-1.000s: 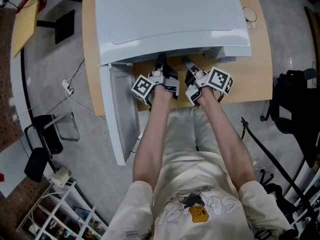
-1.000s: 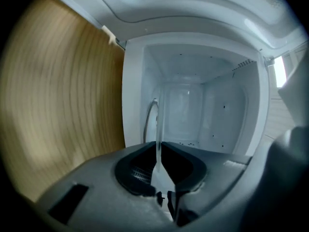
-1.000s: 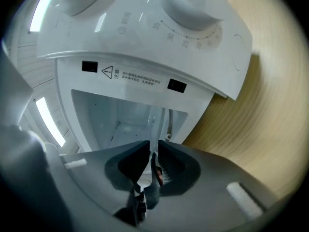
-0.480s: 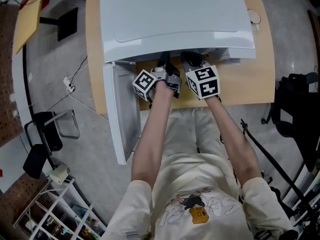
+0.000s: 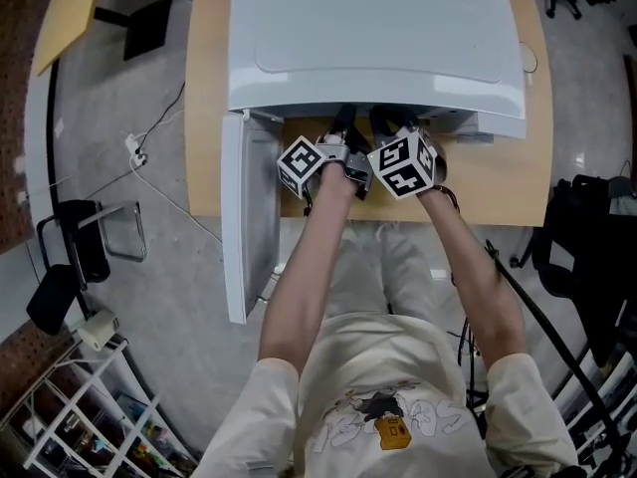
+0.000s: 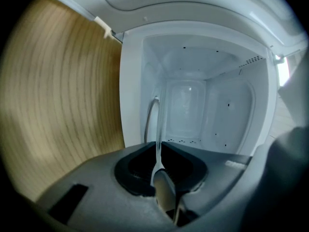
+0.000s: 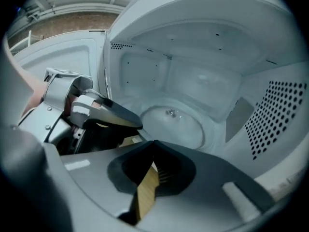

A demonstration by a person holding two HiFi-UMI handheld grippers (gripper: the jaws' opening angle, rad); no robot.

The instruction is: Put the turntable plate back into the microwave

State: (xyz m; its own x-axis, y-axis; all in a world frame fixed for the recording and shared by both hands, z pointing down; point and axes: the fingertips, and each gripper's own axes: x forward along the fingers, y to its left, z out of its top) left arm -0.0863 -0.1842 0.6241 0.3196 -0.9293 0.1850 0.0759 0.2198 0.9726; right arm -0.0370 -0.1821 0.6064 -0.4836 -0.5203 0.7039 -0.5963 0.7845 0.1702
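The white microwave (image 5: 378,38) stands on a wooden table (image 5: 503,182) with its door (image 5: 249,217) swung open to the left. My left gripper (image 5: 341,122) reaches into the opening, shut on the rim of the clear glass turntable plate (image 6: 157,124), which that view shows edge-on. In the right gripper view the plate (image 7: 176,127) is a round disc low over the cavity floor; whether it rests there I cannot tell. My right gripper (image 5: 386,119) sits beside the left gripper (image 7: 120,116) at the opening. Its jaws (image 7: 153,145) are closing the last bit to a shut line with nothing between them.
The cavity walls are close on both sides, with a perforated panel (image 7: 277,115) on the right. On the floor to the left are a black chair (image 5: 75,262) and a cable with a plug (image 5: 139,152). Dark gear (image 5: 597,227) stands at the right.
My right gripper rolled over, so its marker cube shows another face, and it edged toward the microwave opening. The left gripper kept still with the plate.
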